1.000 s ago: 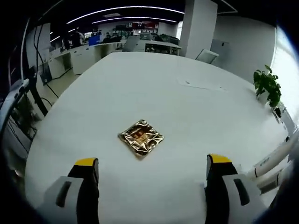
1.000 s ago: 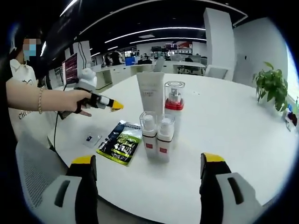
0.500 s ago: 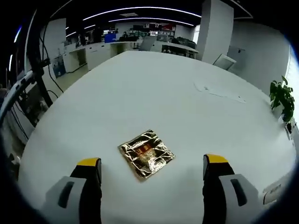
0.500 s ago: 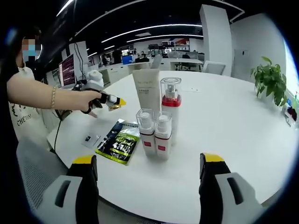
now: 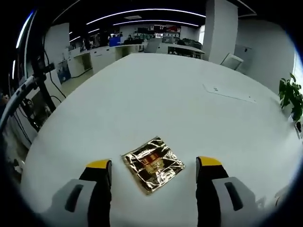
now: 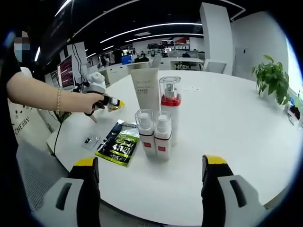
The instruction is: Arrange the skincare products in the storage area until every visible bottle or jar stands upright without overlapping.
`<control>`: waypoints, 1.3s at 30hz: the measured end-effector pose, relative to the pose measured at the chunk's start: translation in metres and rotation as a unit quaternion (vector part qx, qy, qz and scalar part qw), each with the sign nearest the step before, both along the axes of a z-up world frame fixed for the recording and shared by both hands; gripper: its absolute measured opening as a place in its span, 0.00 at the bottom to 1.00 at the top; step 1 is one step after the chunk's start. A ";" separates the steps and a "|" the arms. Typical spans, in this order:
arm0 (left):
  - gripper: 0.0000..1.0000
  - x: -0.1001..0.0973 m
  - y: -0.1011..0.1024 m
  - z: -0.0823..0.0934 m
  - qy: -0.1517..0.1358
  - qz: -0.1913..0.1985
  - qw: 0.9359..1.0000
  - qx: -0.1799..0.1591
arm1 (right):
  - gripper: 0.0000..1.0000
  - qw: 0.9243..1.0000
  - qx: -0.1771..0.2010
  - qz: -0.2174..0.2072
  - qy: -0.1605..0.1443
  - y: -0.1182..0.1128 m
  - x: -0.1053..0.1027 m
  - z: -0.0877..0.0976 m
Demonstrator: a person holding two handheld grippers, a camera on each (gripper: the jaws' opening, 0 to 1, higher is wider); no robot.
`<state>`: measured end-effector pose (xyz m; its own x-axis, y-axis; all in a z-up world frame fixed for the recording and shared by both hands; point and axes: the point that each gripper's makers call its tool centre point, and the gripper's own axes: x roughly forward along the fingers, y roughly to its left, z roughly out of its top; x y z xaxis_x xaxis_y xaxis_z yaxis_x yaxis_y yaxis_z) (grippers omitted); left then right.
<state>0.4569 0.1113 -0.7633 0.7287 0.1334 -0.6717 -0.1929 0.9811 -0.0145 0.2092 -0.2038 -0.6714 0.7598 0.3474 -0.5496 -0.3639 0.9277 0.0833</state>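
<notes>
Bottles (image 6: 155,135) upright ahead of right gripper (image 6: 148,176), jaws apart | gold sachet (image 5: 153,163) flat between left gripper (image 5: 155,171) open jaws, ungrasped | green sachet (image 6: 117,143) flat; tidying incomplete

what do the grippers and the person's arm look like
Both the left gripper and right gripper have light grey jaws with dark inner faces and yellow tips. The hand holding the left one wears a beaded bracelet, below a short dark sleeve.
</notes>
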 end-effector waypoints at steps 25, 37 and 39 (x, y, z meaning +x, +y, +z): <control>0.33 -0.009 -0.006 0.016 -0.015 -0.068 0.997 0.012 | 0.89 1.000 -0.004 -0.002 -0.004 -0.001 0.001 0.001; 0.33 -0.026 -0.019 0.044 -0.057 -0.129 0.990 0.029 | 0.89 1.000 -0.001 0.002 -0.018 0.001 0.002 0.006; 0.33 -0.030 -0.022 0.051 -0.066 -0.137 0.988 0.030 | 0.88 1.000 0.000 0.004 -0.023 0.001 0.002 0.008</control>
<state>0.4264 0.0897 -0.7125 0.8241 -0.0438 -0.5647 0.0789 0.9962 0.0380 0.2110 -0.2026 -0.6633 0.7818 0.3529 -0.5141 -0.3740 0.9251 0.0663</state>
